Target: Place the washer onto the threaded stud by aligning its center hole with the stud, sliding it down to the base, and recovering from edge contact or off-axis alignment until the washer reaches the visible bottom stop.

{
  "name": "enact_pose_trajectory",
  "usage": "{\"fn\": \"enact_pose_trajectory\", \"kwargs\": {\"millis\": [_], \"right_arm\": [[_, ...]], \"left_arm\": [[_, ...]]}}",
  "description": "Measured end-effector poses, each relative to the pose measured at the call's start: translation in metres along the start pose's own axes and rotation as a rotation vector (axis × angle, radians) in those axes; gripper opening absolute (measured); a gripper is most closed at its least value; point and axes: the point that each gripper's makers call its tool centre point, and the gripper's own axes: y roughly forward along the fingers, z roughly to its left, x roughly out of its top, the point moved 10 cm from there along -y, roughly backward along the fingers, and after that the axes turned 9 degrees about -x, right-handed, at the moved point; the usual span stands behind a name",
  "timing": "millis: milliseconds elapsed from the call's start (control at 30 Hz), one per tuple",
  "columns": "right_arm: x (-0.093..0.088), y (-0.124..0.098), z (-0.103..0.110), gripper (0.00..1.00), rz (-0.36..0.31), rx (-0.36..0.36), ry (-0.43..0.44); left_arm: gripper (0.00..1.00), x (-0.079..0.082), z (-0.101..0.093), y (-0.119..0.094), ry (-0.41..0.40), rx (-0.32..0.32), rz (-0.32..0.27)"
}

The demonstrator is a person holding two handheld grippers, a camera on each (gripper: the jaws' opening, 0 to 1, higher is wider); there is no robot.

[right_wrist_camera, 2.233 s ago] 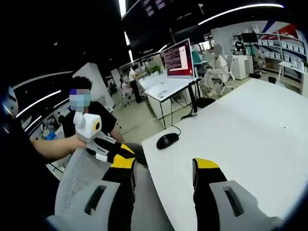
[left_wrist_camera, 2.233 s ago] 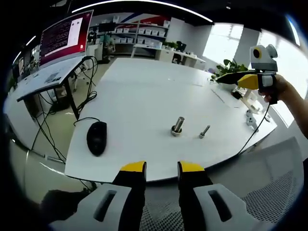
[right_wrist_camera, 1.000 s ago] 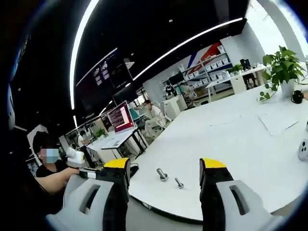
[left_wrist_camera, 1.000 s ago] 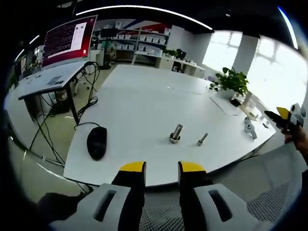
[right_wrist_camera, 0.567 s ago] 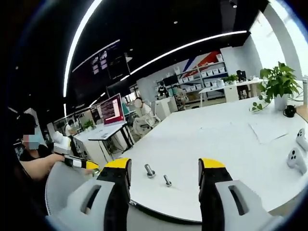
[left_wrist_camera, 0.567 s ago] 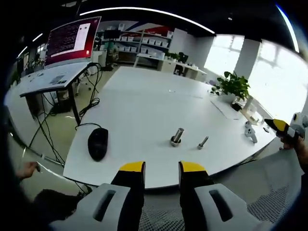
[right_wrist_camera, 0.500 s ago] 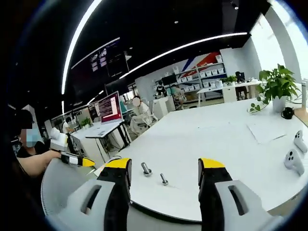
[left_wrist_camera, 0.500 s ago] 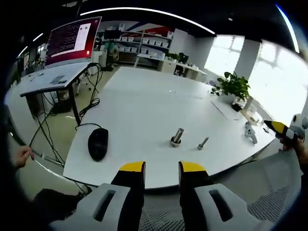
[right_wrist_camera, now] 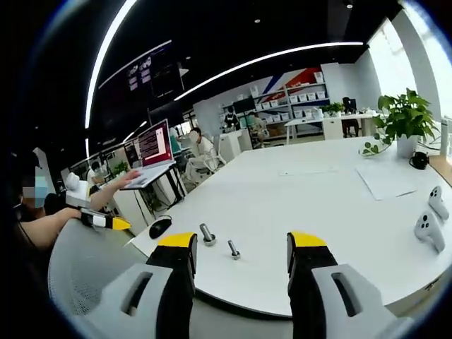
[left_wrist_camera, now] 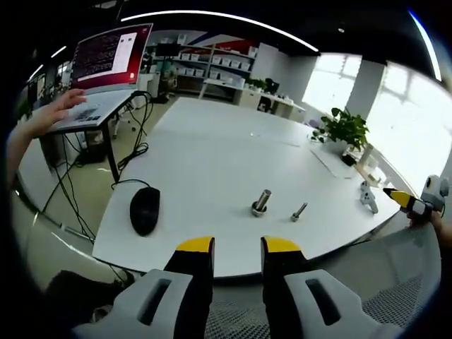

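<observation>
Threaded stud (left_wrist_camera: 260, 202): upright on white table (left_wrist_camera: 212, 162), axis near vertical, dead ahead of left gripper (left_wrist_camera: 237, 246), well apart. Small bolt (left_wrist_camera: 299, 210) just beside it, lying flat. Washer: too small to tell. Left gripper narrowly parted, empty. Right gripper (right_wrist_camera: 240, 242) wide, empty; stud (right_wrist_camera: 207, 234) ahead-left. Neither clearly nearer.

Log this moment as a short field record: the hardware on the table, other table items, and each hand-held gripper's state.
stud: upright threaded stud on white table, something ring-like at its base
loose bolt: lying beside stud
mouse: black mouse near table edge
left hand-held gripper: open, empty, off the table edge
right hand-held gripper: open, empty, short of the table
washer placement: cannot tell
</observation>
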Motion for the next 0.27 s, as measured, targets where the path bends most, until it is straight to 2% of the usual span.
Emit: {"fn": "enact_pose_trajectory", "kwargs": {"millis": [267], "right_arm": [[0.0001,-0.0015,0.0037,0.54,0.012,0.001,0.008]], "left_arm": [[0.24,0.0002,-0.0002,-0.0003,-0.008,0.003,-0.005]]}}
